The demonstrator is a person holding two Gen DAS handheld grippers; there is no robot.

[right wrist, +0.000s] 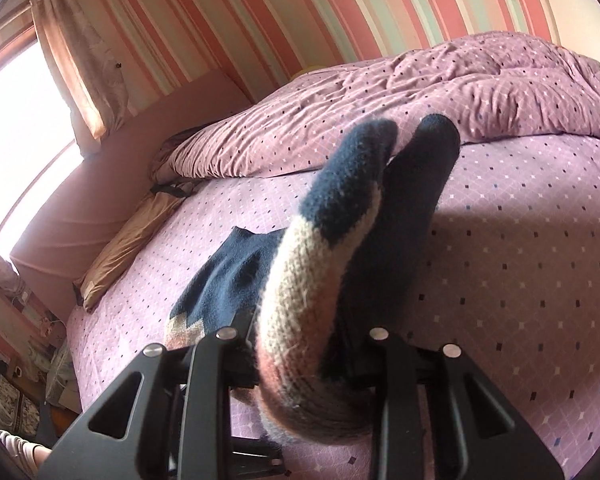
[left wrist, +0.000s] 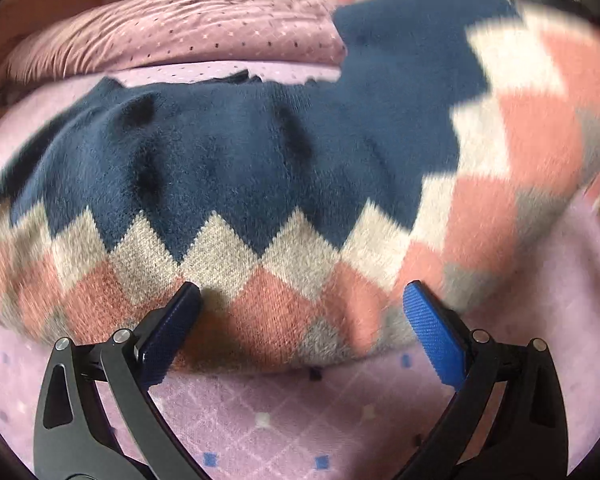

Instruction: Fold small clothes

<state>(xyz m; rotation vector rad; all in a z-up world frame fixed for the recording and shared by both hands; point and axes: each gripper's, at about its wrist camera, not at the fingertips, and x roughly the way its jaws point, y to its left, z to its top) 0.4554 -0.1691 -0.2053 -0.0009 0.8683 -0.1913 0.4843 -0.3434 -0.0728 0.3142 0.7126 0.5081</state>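
Note:
A small knitted sweater (left wrist: 240, 168), navy with pink, beige and white diamonds, lies on the purple dotted bed sheet (left wrist: 260, 432). My left gripper (left wrist: 300, 312) is open, its blue pads (left wrist: 434, 336) spread over the sweater's near hem. The sweater's right part is lifted and blurred at the upper right. In the right wrist view my right gripper (right wrist: 300, 360) is shut on a bunched fold of the sweater (right wrist: 312, 280) and holds it above the bed; its fingertips are hidden by the knit. The rest of the sweater (right wrist: 228, 280) lies on the sheet behind.
A crumpled purple duvet (right wrist: 420, 96) is piled at the far side of the bed. A tan pillow (right wrist: 128, 248) lies by the pink headboard (right wrist: 140, 152). A striped wall and a window with a curtain (right wrist: 80, 64) stand beyond.

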